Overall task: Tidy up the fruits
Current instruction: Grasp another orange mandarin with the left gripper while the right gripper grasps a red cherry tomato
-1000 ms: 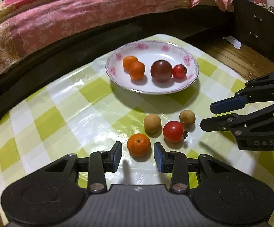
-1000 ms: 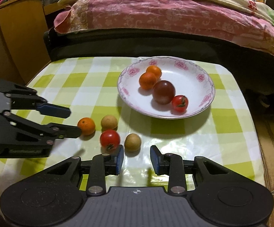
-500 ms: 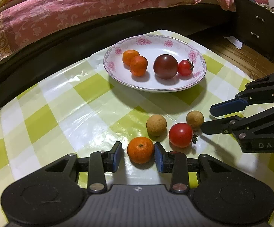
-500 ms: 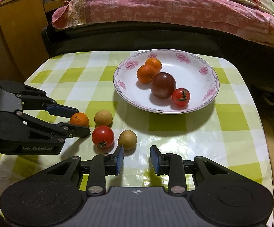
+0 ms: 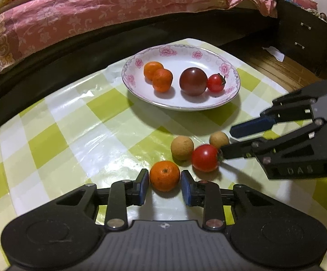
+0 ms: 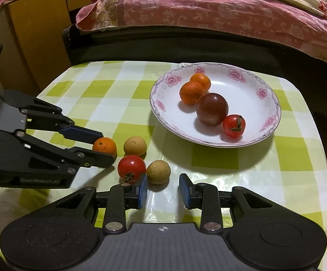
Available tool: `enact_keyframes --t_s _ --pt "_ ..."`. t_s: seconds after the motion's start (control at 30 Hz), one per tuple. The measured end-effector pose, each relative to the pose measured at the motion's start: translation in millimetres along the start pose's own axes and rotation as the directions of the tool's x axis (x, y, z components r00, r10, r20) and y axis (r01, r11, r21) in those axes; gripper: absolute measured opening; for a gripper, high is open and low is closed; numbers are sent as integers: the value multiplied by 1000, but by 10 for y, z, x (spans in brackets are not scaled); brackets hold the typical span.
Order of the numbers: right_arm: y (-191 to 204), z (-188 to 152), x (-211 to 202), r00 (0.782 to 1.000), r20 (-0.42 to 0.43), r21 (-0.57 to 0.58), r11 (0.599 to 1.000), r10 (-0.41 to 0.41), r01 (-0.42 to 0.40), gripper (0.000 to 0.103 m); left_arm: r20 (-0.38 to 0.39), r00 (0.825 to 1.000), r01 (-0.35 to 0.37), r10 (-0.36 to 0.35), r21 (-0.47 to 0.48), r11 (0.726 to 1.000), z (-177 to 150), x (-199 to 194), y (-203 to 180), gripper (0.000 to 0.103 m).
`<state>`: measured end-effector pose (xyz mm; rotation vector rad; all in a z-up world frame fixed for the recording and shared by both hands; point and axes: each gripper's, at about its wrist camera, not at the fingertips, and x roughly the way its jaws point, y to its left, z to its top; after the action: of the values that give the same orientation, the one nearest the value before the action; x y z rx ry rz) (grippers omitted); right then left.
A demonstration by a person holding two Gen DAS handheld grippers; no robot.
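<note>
Orange mandarin (image 5: 164, 175) sits on the tablecloth (image 5: 84, 135) between the left gripper (image 5: 164, 186) fingers, apart, barely off its sides. Light, soft-skinned, rolls easily: pinch across the middle, gently. Right gripper (image 6: 163, 188) spread, near a longan (image 6: 158, 172). Plate (image 5: 228, 94) beyond.

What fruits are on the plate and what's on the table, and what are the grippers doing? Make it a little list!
plate: two small oranges, one dark tomato, one red tomato
table: one orange, one red tomato, two tan round fruits
left gripper: open, a finger on each side of the table orange, not yet squeezing
right gripper: open, holding nothing, nearest tan fruit just ahead of its left finger
</note>
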<state>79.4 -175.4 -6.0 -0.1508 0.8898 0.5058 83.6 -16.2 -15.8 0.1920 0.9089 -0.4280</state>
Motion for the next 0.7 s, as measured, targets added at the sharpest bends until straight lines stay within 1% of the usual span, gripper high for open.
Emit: enact_keyframes --t_s 0.17,0.43,0.57,0.7 --pt "-25 47 29 1000 17 5 1000 6 -6 28 -5 1000 1 -1 4 1000 -16 12 -3 39" --pt "-7 51 -10 1000 3 -44 999 17 -16 28 11 1000 -6 6 20 1000 -13 40 -10 39" --pt "17 55 -45 1000 -4 -93 995 17 -18 28 12 1000 -6 6 20 1000 -14 35 -10 38" --pt "-9 70 -58 1000 0 -93 995 31 -31 29 2 1000 8 -8 13 1000 -11 15 -9 37"
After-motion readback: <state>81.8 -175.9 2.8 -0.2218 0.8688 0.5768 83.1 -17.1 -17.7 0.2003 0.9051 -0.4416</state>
